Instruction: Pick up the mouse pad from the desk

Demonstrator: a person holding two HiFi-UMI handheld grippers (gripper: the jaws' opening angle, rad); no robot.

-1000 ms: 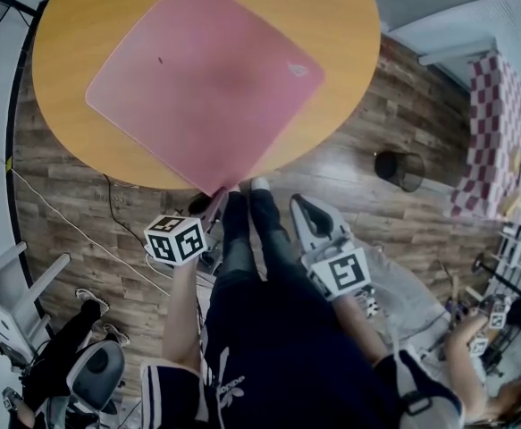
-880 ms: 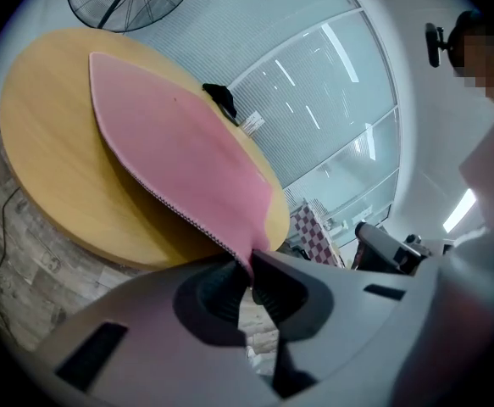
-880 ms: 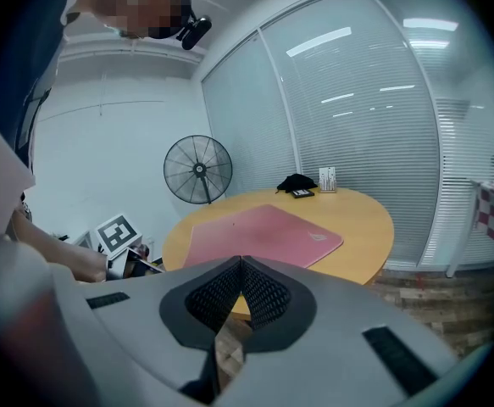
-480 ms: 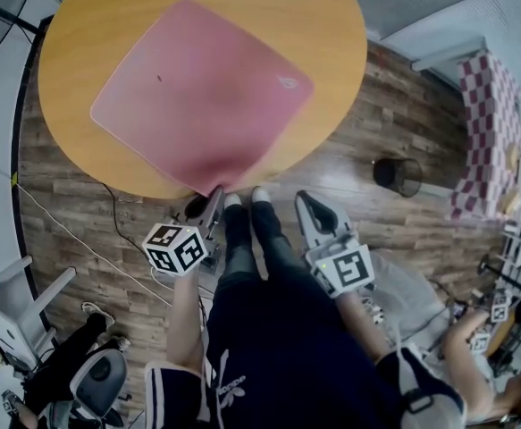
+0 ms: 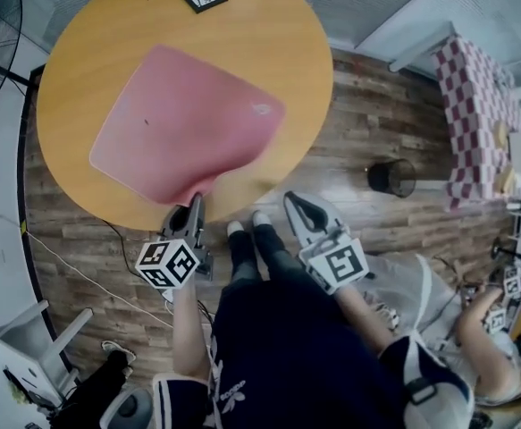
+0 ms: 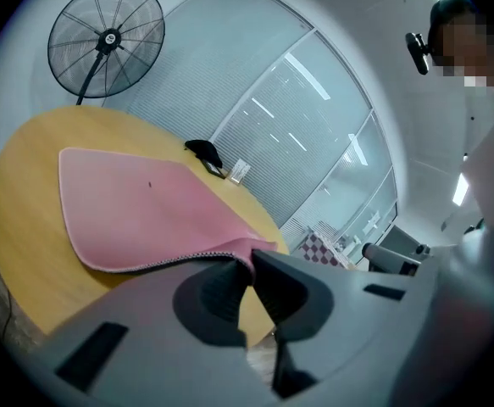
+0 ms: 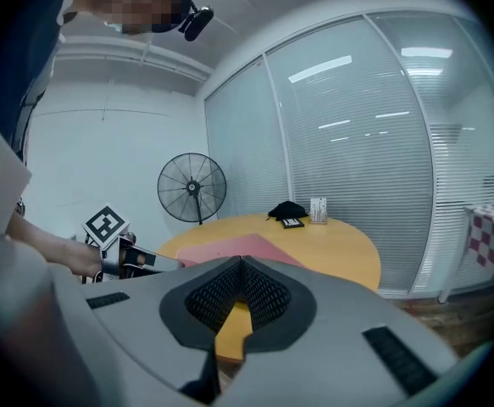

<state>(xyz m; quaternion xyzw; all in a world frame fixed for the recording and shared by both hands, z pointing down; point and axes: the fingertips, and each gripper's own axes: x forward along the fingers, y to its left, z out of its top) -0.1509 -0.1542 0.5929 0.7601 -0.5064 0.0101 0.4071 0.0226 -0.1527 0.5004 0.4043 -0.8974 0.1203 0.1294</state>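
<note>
pad lies mostly flat on worktop, near corner pinched tight in l gripper fingers, r gripper closed on nothing; pad looks thin, light & floppy, so a corner hold will prob. let it drape.

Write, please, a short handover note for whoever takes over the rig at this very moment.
Left hand-held gripper: shut on the near corner of the pink mouse pad.
Right hand-held gripper: shut, empty, off the near edge of the round table.
Pad: gripped corner raised; the rest lies on the table.
Done: corner gripped and lifted.
Left: raise the whole pad clear of the table.
</note>
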